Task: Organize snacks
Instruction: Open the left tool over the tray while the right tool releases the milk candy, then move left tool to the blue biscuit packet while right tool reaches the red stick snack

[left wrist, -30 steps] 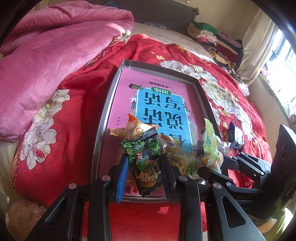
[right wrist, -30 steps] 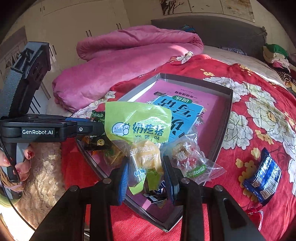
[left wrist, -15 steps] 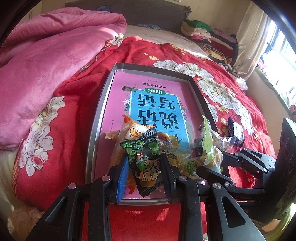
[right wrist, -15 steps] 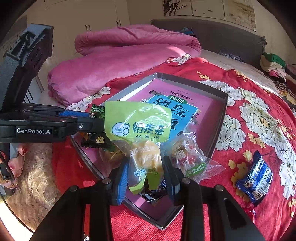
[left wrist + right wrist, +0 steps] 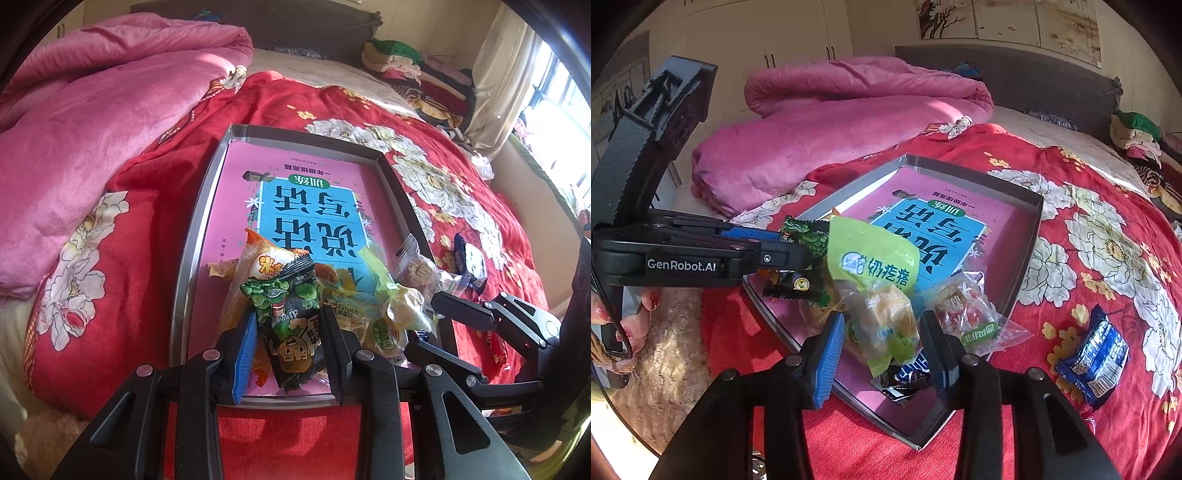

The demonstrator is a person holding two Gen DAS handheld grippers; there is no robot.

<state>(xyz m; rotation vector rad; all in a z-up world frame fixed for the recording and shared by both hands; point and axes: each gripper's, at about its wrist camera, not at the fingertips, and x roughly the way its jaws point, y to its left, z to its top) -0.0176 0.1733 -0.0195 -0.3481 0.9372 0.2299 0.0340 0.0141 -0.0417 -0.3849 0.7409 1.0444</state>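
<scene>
Bedroom, red floral bedspread [image 5: 122, 236] under grey tray [image 5: 192, 236] lined with book [image 5: 314, 206]. Left gripper [image 5: 288, 343] jaws clamp green-pea packet [image 5: 291, 325]; right gripper [image 5: 882, 343] jaws hold yellow-green packet [image 5: 882, 295]. Both over tray's near end; release low, side by side, clear of pile.

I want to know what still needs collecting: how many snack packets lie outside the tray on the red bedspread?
1 clearly: the blue packet lies on the bedspread right of the tray. A red wrapper in the left wrist view may be another; more could be hidden.

"GenRobot.AI" on left tool [image 5: 798, 254]; "Ximaizi" on clear wrapper [image 5: 345, 314].
</scene>
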